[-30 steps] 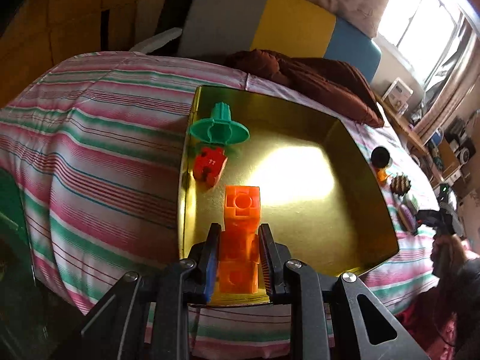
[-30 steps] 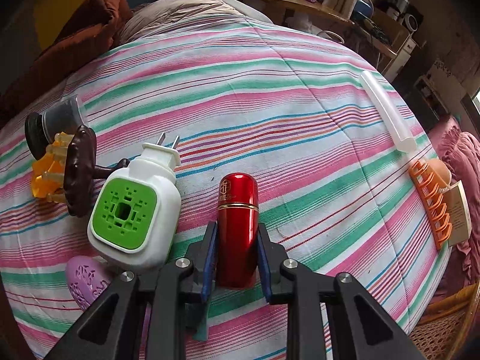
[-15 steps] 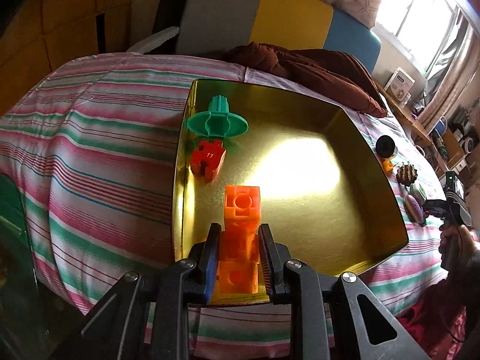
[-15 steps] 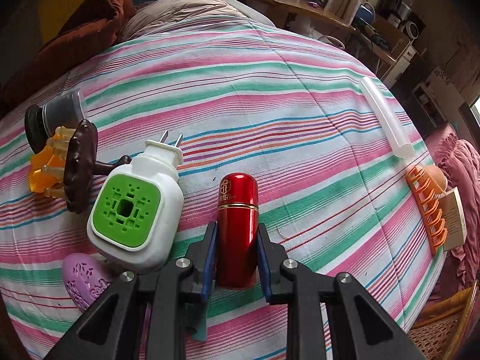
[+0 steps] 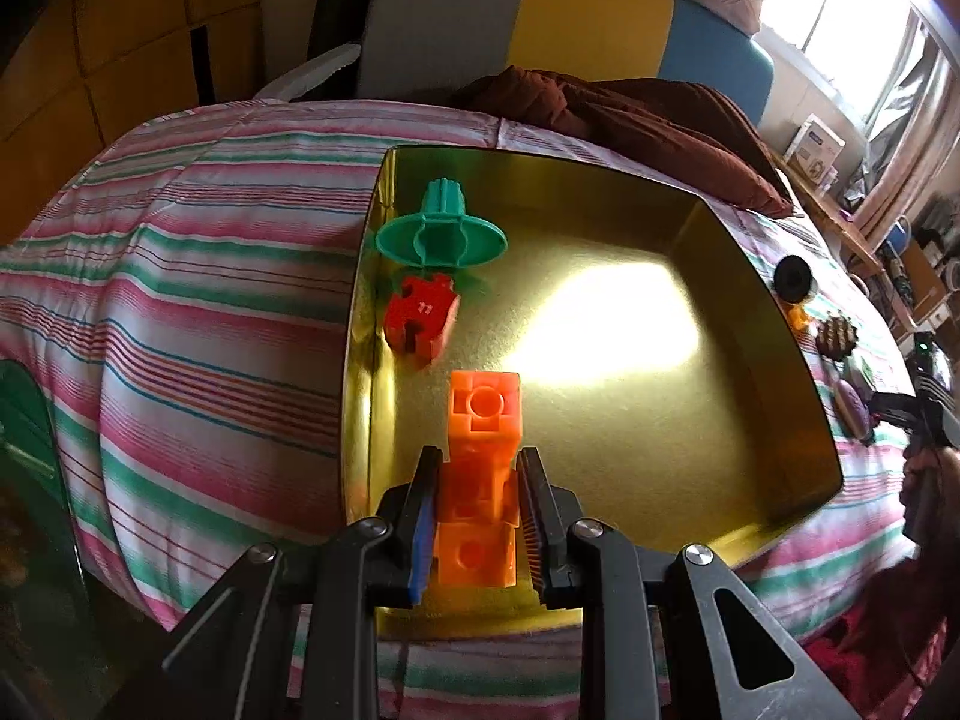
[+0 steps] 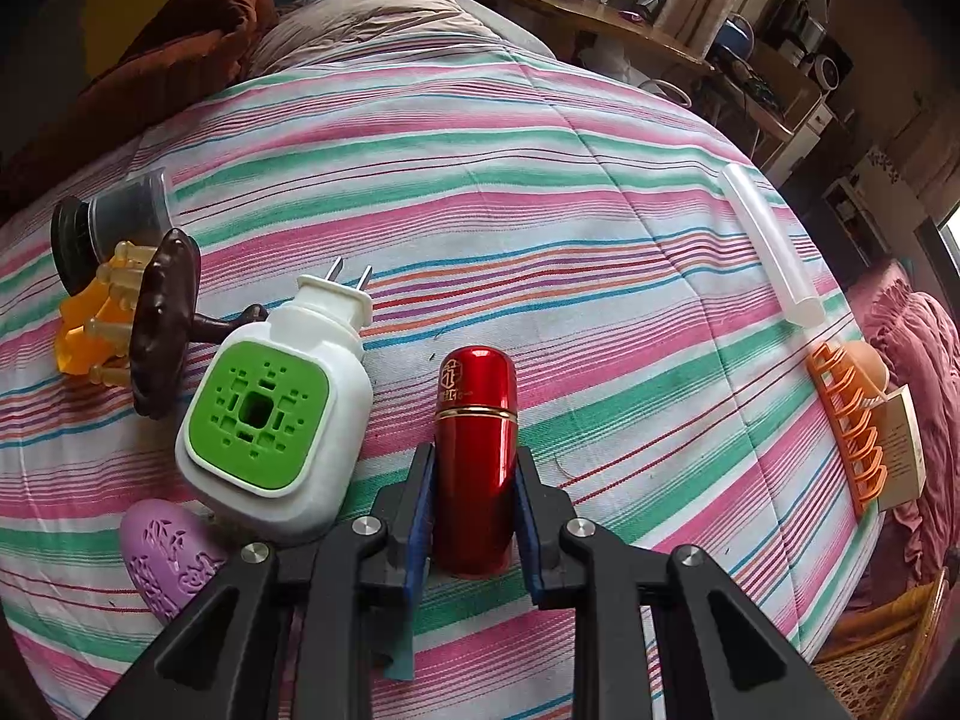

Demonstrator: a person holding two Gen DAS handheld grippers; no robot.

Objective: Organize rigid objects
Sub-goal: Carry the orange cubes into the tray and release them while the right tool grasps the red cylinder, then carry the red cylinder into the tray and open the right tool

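Observation:
My left gripper (image 5: 478, 462) is shut on an orange block stack (image 5: 482, 456) and holds it over the near part of a gold tray (image 5: 774, 312) on the striped bed. A green plastic piece (image 5: 441, 233) and a red puzzle piece (image 5: 420, 319) lie in the tray's far left part. My right gripper (image 6: 471, 462) is shut on a red metal tube (image 6: 476, 450) just above the striped cover. A white and green plug-in device (image 6: 276, 408) lies just left of the tube.
A purple oval piece (image 6: 165, 552), a brown object (image 6: 162, 324), an orange comb (image 6: 90, 324) and a dark cup (image 6: 108, 228) lie to the left. A clear tube (image 6: 771, 252) and an orange rack (image 6: 852, 426) lie at the right edge. A brown blanket (image 5: 630, 114) is behind the tray.
The left gripper has moved closer over the tray with the orange stack. The right gripper has shifted a little with the red tube held.

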